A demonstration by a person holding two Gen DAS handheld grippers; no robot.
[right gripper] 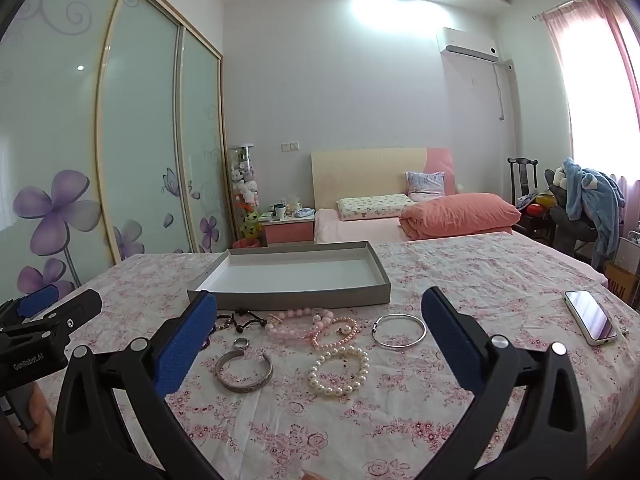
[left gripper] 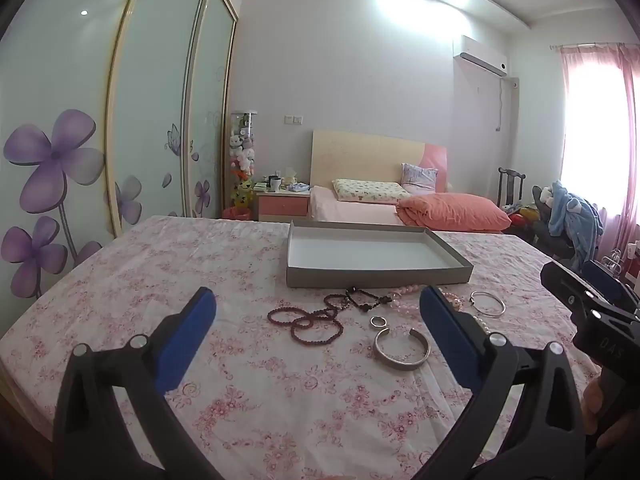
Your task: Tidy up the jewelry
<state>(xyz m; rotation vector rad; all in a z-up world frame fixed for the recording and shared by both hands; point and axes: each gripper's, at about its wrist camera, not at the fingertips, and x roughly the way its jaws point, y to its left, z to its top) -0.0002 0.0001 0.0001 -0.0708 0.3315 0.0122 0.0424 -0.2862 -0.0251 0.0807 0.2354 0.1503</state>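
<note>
Both tools, left (left gripper: pixel 318 316) and right (right gripper: pixel 319 320), hover spread wide and empty above the floral worktop (right gripper: pixel 480 280). Just beyond lie a silver cuff (right gripper: pixel 244 372), pearl bracelet (right gripper: pixel 339 372) and dark red beads (left gripper: pixel 306 322); farther back sits the empty grey tray (right gripper: pixel 304 300).

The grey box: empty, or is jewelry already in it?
Empty. The grey box shows only its bare white floor in both views; every piece of jewelry lies on the floral cloth in front.

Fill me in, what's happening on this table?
A person holds a tool in each hand over a floral tablecloth. Left tool and right tool are both open and hold nothing. The jewelry lies loose in front of the grey tray, which has nothing in it: dark red bead strand, silver cuff, pearl bracelet, silver bangle, ring.
</note>
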